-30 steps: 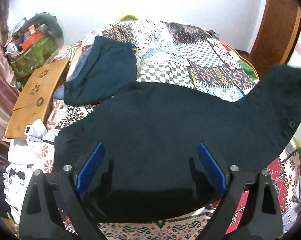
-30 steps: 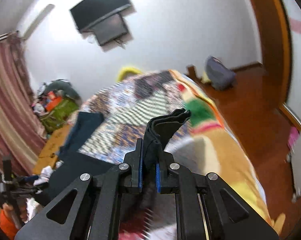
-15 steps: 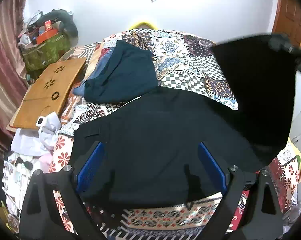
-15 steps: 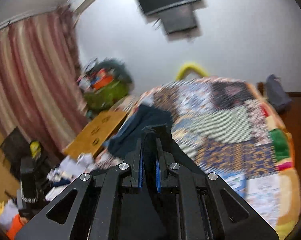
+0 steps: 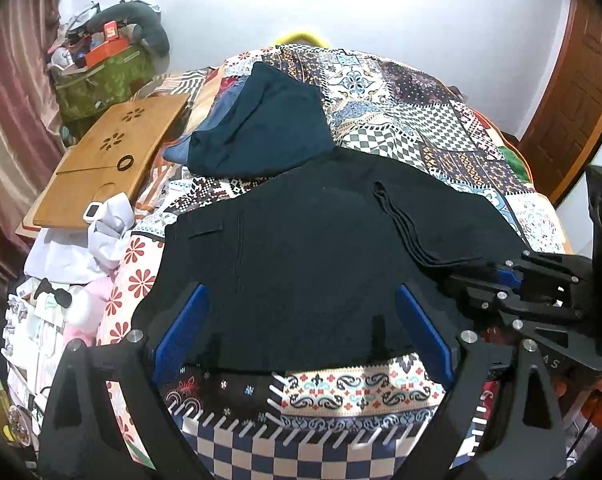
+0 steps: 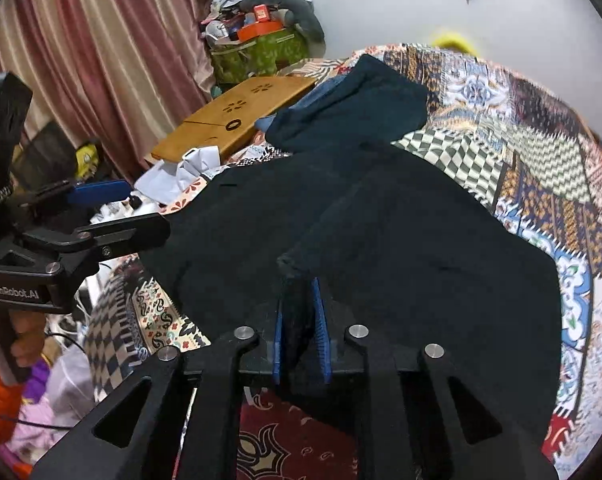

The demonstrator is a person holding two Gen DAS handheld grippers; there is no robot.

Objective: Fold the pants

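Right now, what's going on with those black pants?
Left gripper open, empty. Right gripper opening, pant hem between fingers. Black pants folded over on bed. Nothing blocking.

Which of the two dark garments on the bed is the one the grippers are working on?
The black pants, spread flat nearest the cameras, with a leg end between the right gripper pads as its jaws are opening. The dark teal garment lies bunched farther back, untouched.
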